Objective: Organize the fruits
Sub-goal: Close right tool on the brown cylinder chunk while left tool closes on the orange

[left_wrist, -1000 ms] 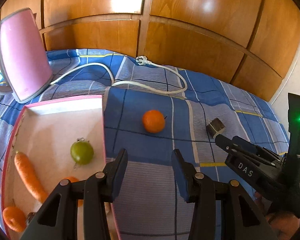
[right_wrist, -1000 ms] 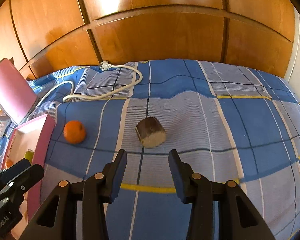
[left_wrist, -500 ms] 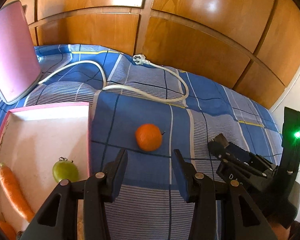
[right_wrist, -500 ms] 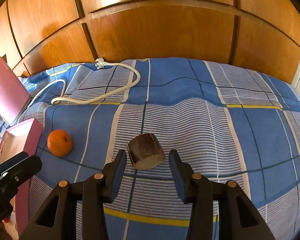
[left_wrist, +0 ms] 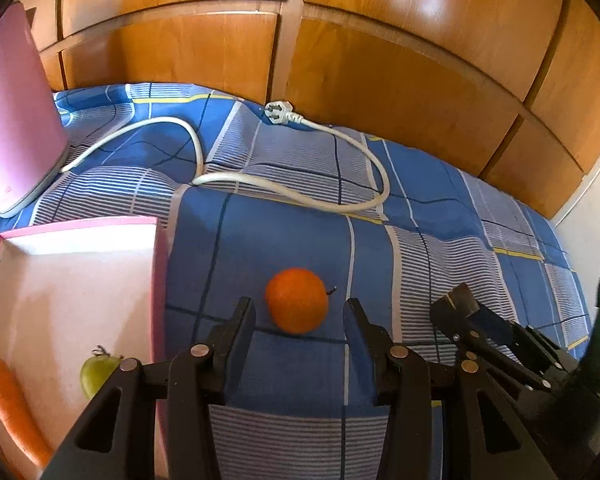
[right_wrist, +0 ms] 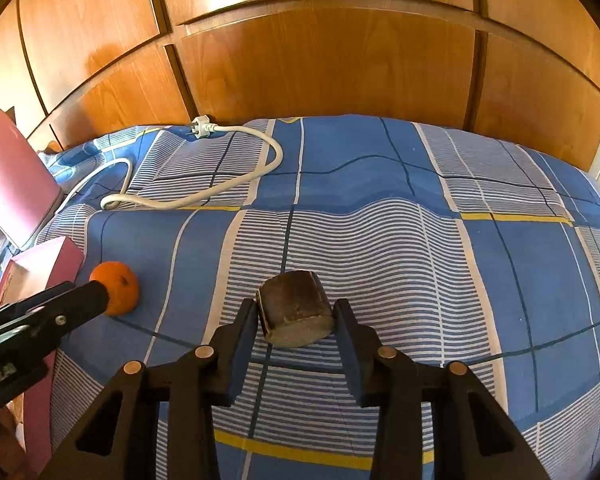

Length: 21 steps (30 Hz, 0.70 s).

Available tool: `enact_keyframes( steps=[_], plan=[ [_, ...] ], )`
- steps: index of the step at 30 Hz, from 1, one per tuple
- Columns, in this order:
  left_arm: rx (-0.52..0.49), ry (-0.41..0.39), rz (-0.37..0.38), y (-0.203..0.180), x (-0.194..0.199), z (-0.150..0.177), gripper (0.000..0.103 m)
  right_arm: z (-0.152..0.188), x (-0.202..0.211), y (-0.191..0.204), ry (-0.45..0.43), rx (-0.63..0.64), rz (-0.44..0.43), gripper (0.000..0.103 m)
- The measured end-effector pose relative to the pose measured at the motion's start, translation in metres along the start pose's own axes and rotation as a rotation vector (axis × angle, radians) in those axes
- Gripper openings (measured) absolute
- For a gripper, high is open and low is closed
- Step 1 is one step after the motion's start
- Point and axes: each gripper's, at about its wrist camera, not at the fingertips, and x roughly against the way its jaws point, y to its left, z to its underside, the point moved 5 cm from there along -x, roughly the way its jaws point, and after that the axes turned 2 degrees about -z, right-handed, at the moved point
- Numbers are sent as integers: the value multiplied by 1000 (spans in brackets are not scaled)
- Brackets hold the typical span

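An orange (left_wrist: pixel 297 300) lies on the blue checked bedspread, just beyond and between the fingertips of my open left gripper (left_wrist: pixel 298 320); it also shows in the right wrist view (right_wrist: pixel 118 287). A brown cut chunk of fruit (right_wrist: pixel 295 308) lies between the fingertips of my open right gripper (right_wrist: pixel 296 320), without visible contact. A pink-rimmed box (left_wrist: pixel 156 264) at the left holds a green fruit (left_wrist: pixel 98 370) and a carrot (left_wrist: pixel 10 404). The right gripper shows in the left wrist view (left_wrist: pixel 464 304). The left gripper shows in the right wrist view (right_wrist: pixel 84 300).
A white power cable with plug (left_wrist: pixel 284 114) loops over the bedspread behind the fruit. A pink lid (left_wrist: pixel 12 120) leans at the far left. Wooden wardrobe panels (right_wrist: pixel 320 60) close off the back. The bedspread stretches to the right (right_wrist: pixel 500 280).
Both grippers have moved forward: the left up to the orange, the right until the brown chunk sits between its fingers. Both stay open.
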Motion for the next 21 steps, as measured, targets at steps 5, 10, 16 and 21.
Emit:
enact_keyframes(
  steps=[5,10,16,21],
  plan=[
    [-12,19,-17,-4,-14,-1,35,0,0,0,-1,1,-5,39],
    [-30,8,-15,-6,-10,2,34,2,1,0,2,-1,-12,39],
    [-61,14,-9,-13,-1,17,34,12,8,2,14,6,-21,39],
    [-83,19,0,-19,10,36,34,24,18,0,26,-2,-26,39]
  ],
)
